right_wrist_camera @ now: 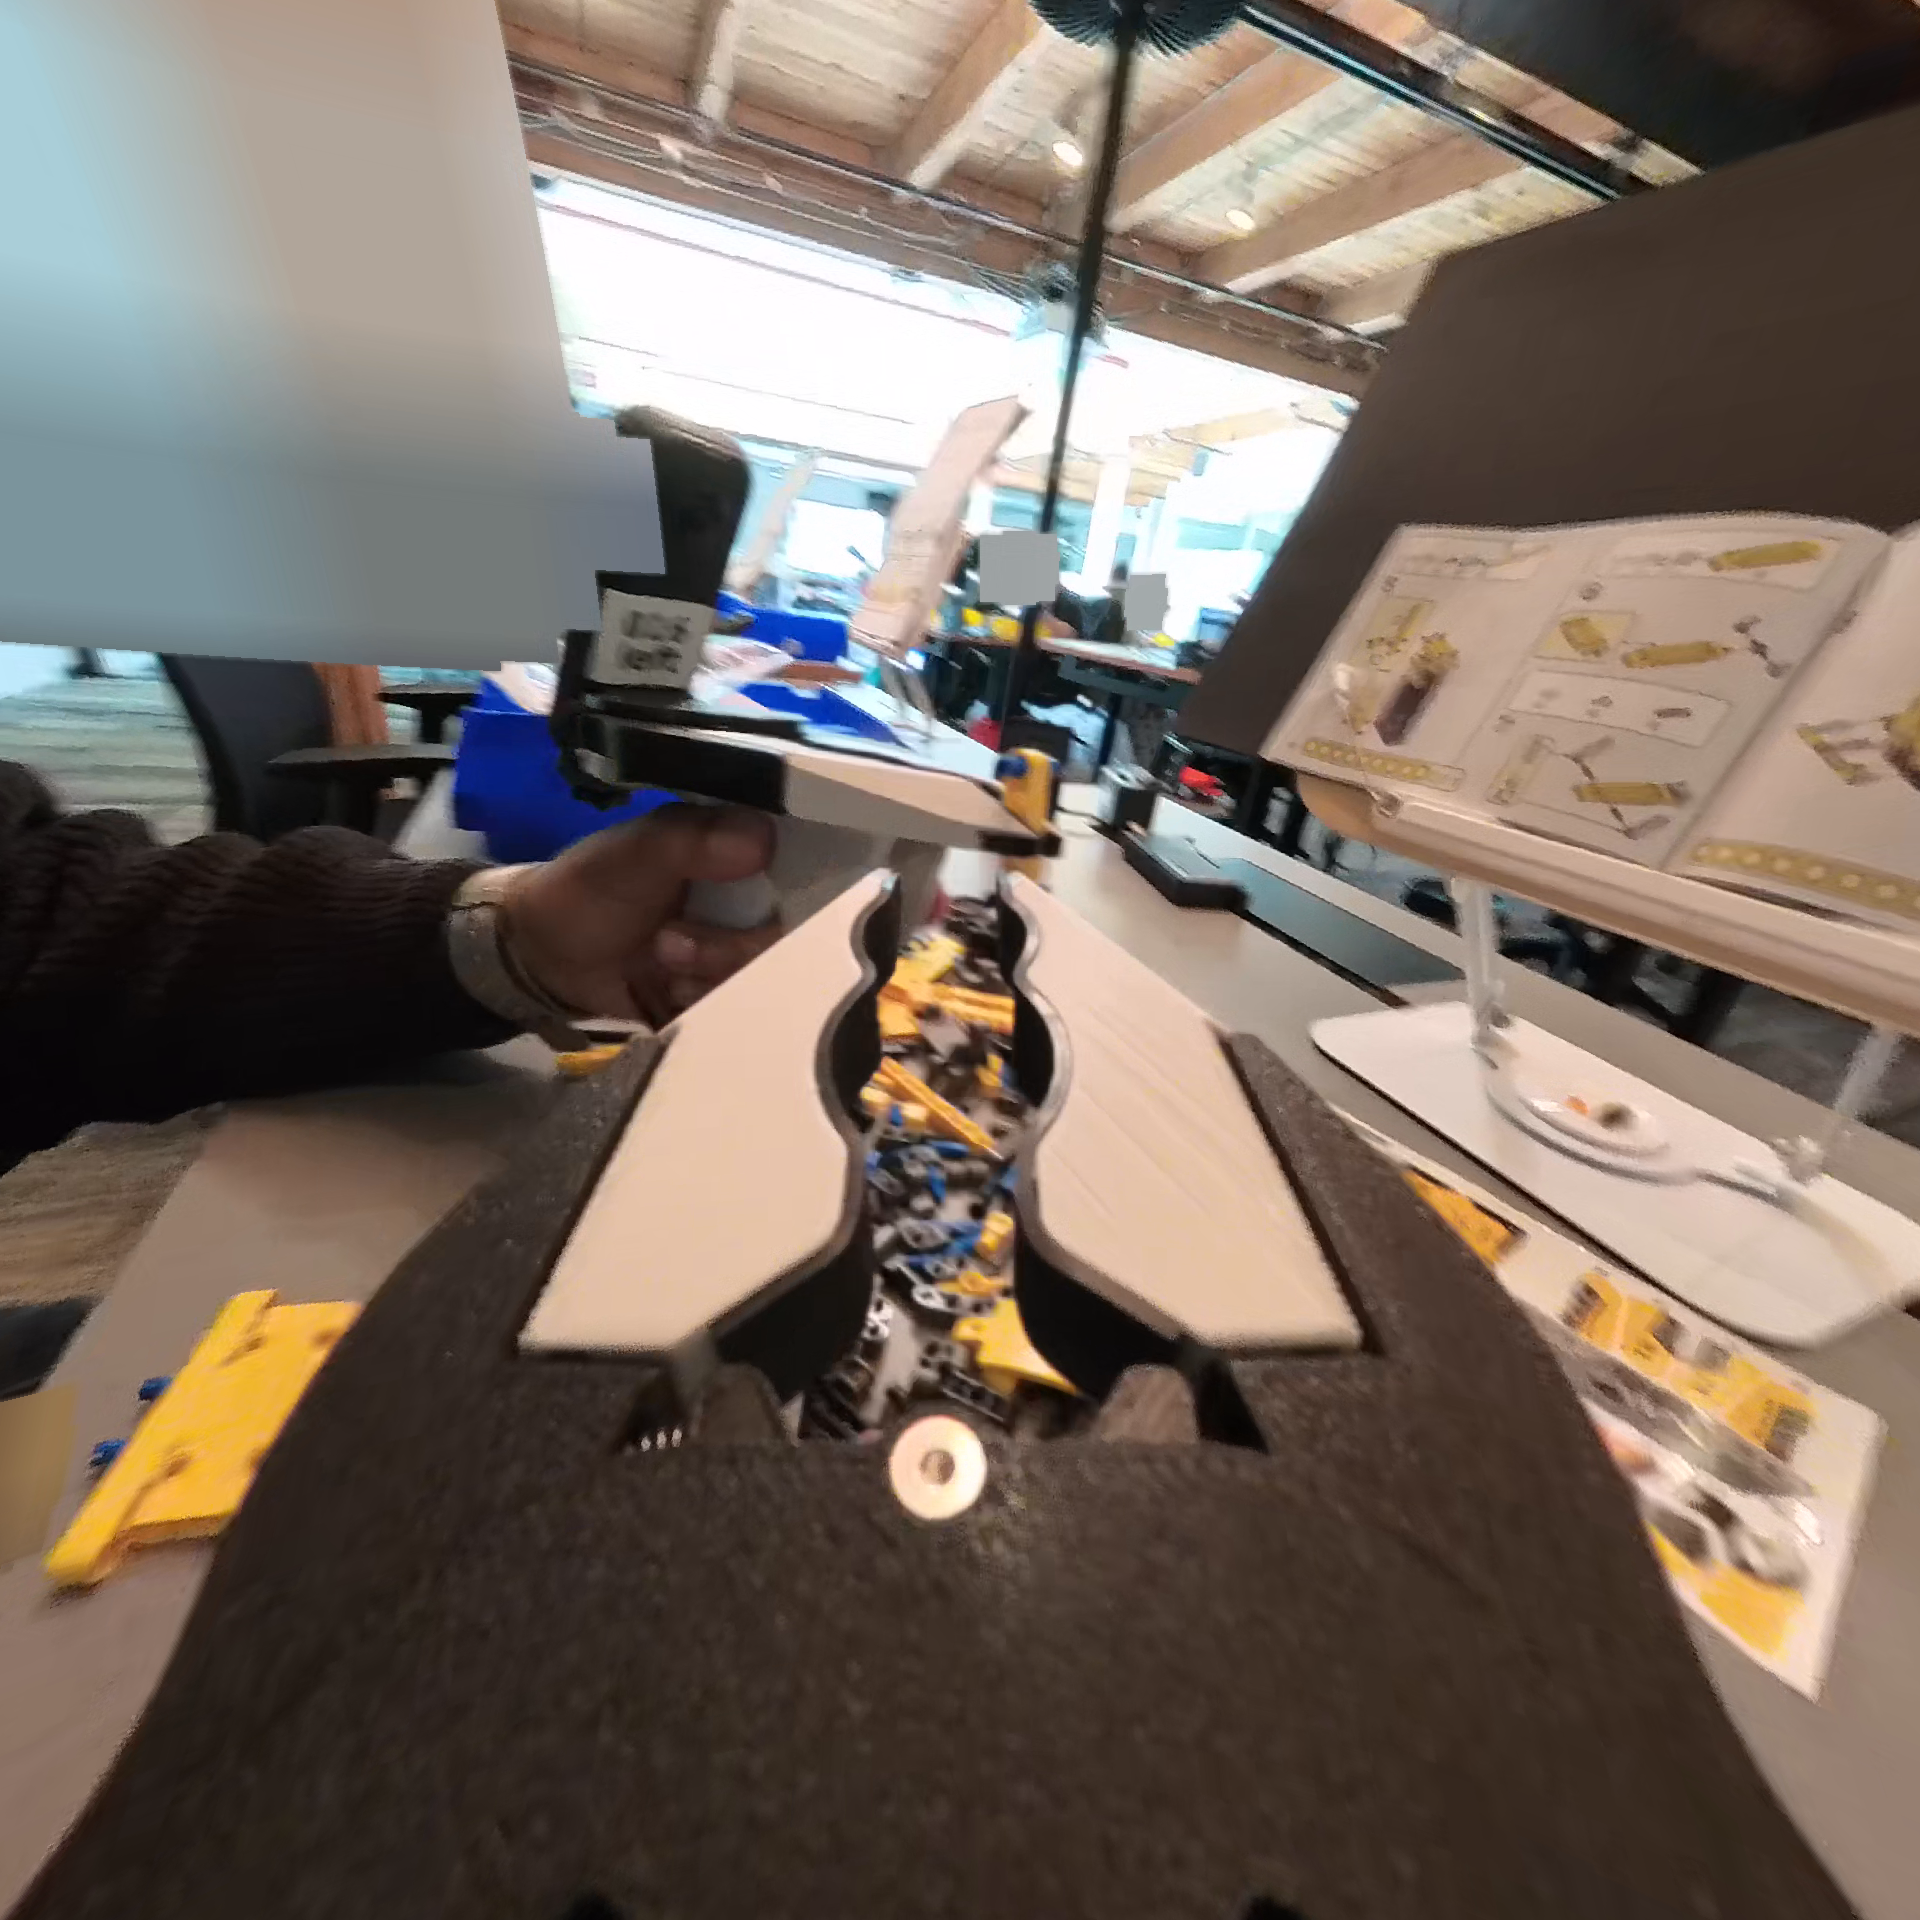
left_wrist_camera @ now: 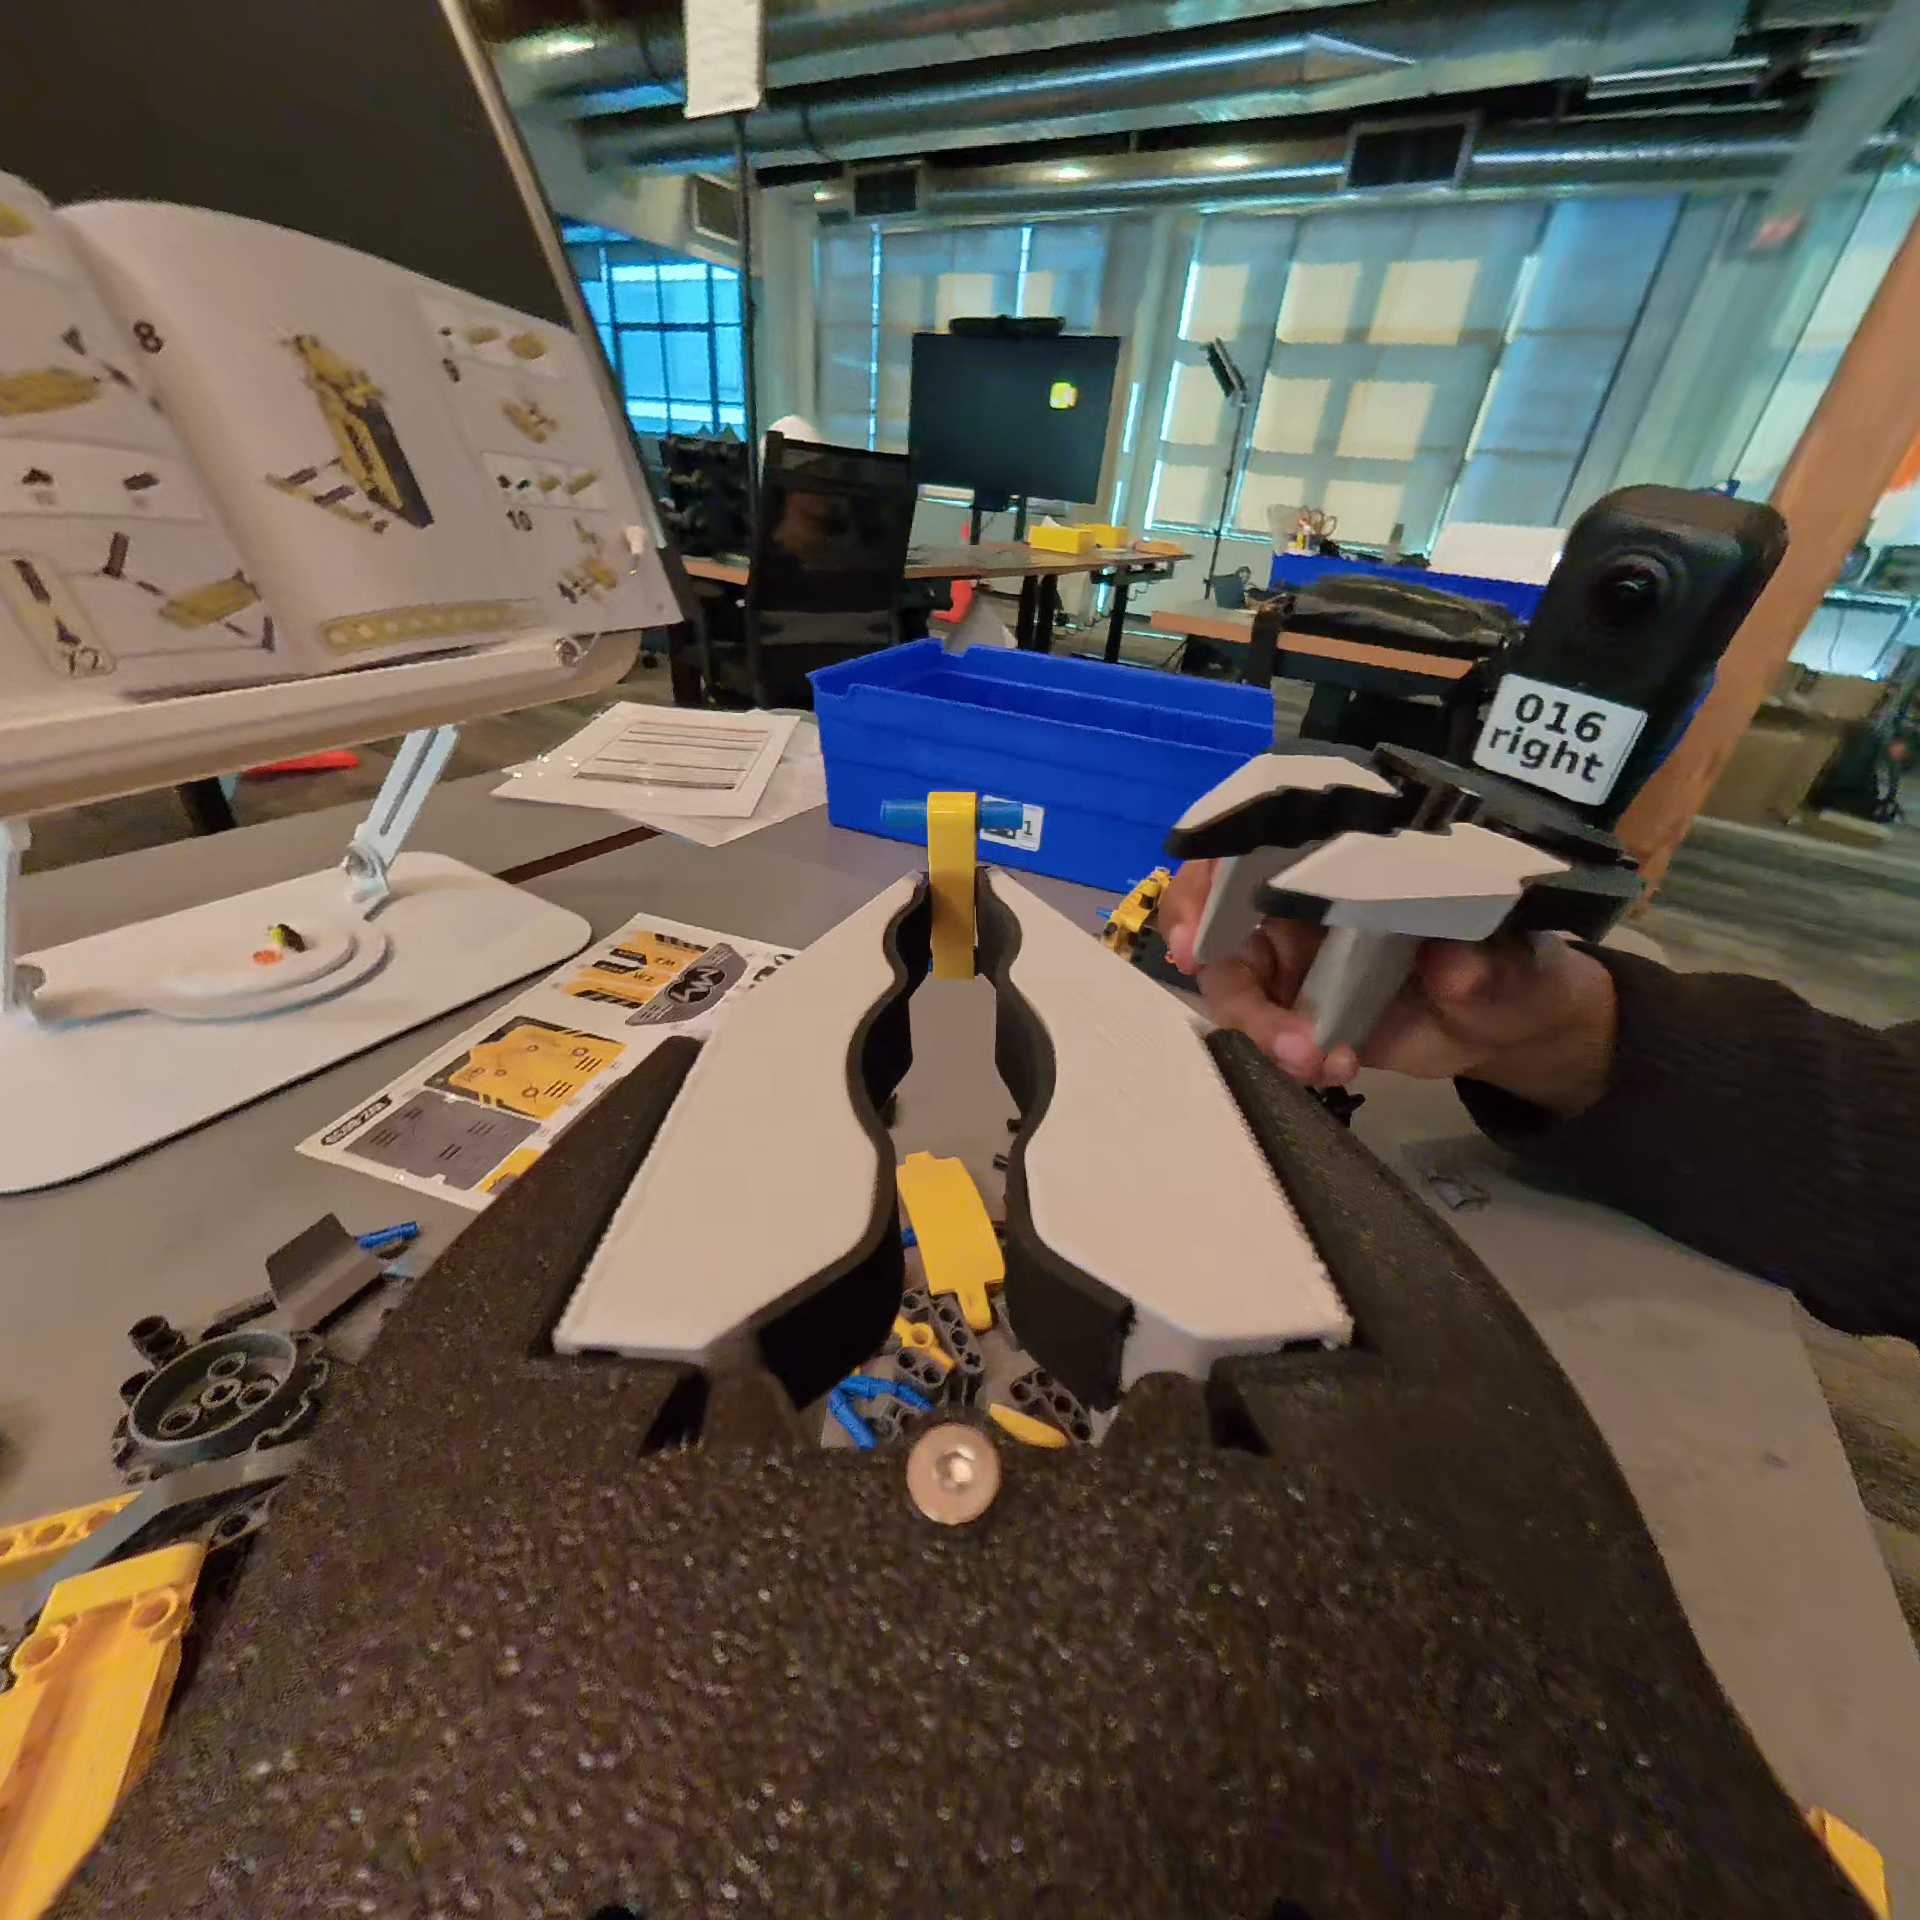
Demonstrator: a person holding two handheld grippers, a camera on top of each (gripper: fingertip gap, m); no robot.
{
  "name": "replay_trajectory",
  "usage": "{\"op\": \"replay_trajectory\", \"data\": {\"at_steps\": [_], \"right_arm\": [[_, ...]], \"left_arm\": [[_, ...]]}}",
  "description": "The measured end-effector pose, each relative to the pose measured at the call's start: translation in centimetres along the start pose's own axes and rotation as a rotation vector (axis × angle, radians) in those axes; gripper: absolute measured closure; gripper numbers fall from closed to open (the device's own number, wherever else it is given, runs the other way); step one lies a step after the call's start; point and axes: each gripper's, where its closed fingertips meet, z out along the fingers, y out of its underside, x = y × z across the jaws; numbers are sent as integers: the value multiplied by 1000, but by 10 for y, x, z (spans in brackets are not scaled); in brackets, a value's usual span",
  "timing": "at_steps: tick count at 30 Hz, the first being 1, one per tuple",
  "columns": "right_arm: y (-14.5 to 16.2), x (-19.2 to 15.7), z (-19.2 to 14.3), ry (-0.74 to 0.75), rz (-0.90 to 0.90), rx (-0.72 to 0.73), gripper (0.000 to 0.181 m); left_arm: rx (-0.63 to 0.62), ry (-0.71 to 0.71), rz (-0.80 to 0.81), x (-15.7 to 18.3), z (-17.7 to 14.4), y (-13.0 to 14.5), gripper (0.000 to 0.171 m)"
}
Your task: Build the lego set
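My left gripper (left_wrist_camera: 952, 914) is clamped on a small yellow beam (left_wrist_camera: 951, 894) that stands upright between the fingertips, a blue pin (left_wrist_camera: 940, 811) pushed crosswise through its top; I hold the tool level, raised off the grey table (left_wrist_camera: 665, 883). To its left an open instruction booklet (left_wrist_camera: 291, 447) leans on a white stand (left_wrist_camera: 270, 966), with a sticker sheet (left_wrist_camera: 530, 1060) lying flat just ahead of the stand's base. Under and behind the fingers lies a loose pile of yellow, grey and blue parts (left_wrist_camera: 935, 1340). Straight ahead past the beam sits a blue bin (left_wrist_camera: 1039, 748). To the right my other hand (left_wrist_camera: 1403, 997) grips the right gripper (right_wrist_camera: 945, 883), its fingers a little apart with nothing between them, tips pointing toward the left tool from the side. Beyond is an open office with desks, a dark screen and tall shaded windows.
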Motion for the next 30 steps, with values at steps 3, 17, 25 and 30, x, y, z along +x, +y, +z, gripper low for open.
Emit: {"op": "replay_trajectory", "data": {"at_steps": [3,17,25,30], "right_arm": [[14,26,-2,145,-12,-85,166],[27,31,-2,160,46,-118,171],[22,27,-3,128,57,-103,181],[16,10,1,44,67,-73,141]], "left_arm": [[-22,-75,23,-13,-1,3,164],[-58,-80,0,-17,1,12,164],[-78,-44,-6,-12,4,18,164],[-59,2,-61,-8,3,17,164]]}}
